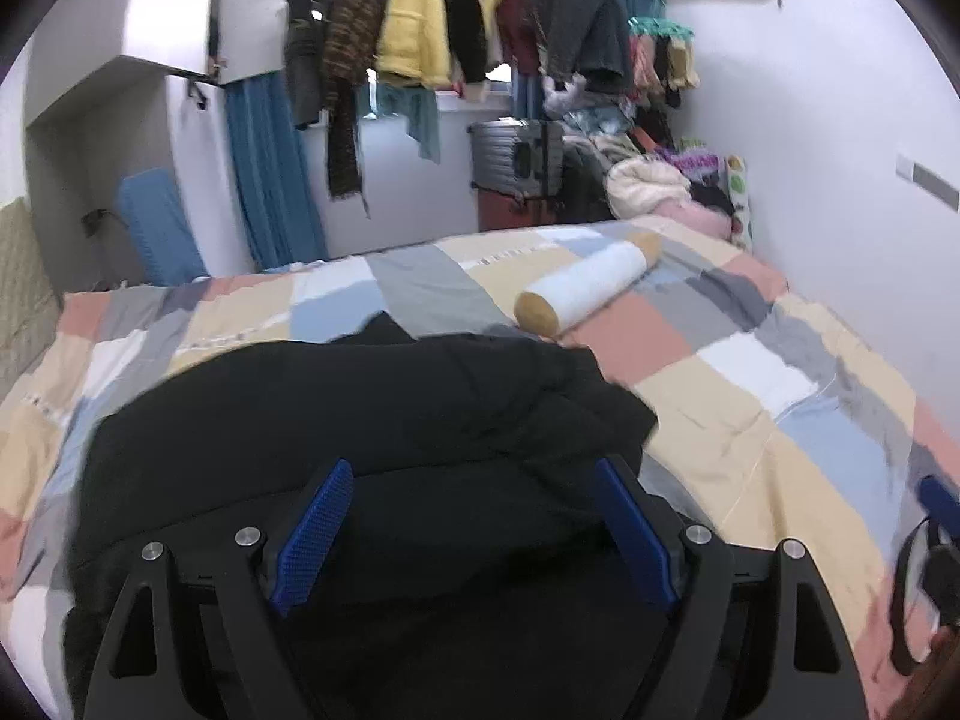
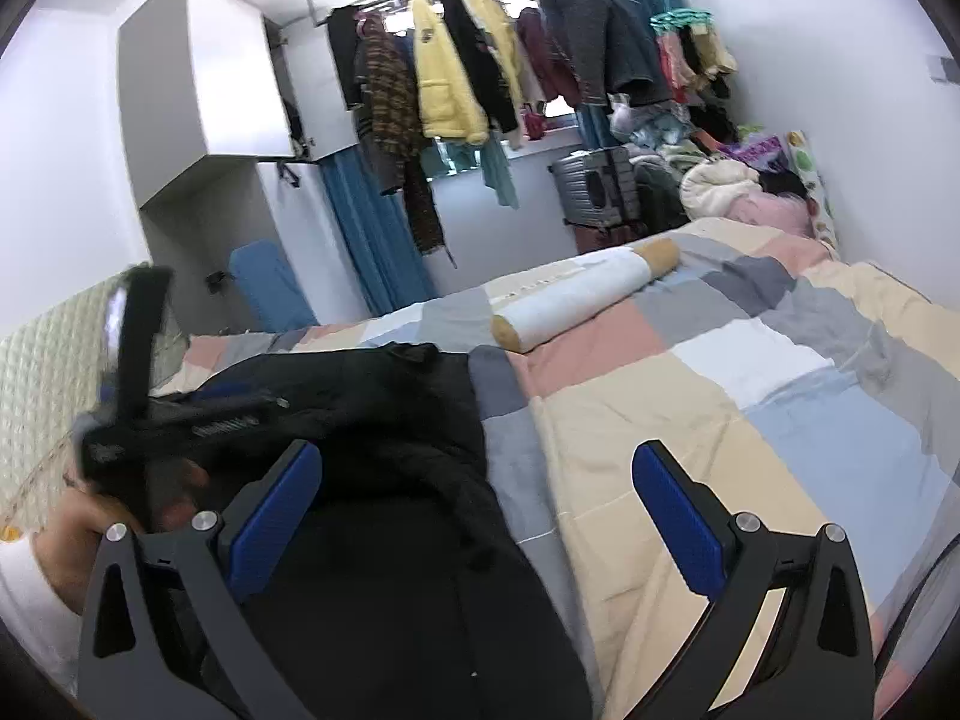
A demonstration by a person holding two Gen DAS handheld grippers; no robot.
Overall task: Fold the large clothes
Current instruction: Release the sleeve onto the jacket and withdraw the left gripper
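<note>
Directly beneath the left gripper lies the black garment, a large dark piece bunched on the patchwork quilt. Its jaws stand wide apart with nothing between the blue pads – the fabric sits below and ahead of them, not pinched. No earlier view is at hand, so only this spread stance can be told.

Off to that gripper's right, at the frame's edge, a blue pad and dark strap of the right gripper peek in.

From the right wrist view, the right gripper also gapes wide and grips nothing; the black garment runs under its left finger, while bare quilt shows under the right finger. To its left, the left gripper hovers over the garment, blurred, with a hand behind it.

Farther ahead of both grippers, a white bolster with tan ends lies on the quilt. Beyond the bed stand a grey suitcase and a heap of soft things – and above them, hanging clothes, including a yellow jacket.
</note>
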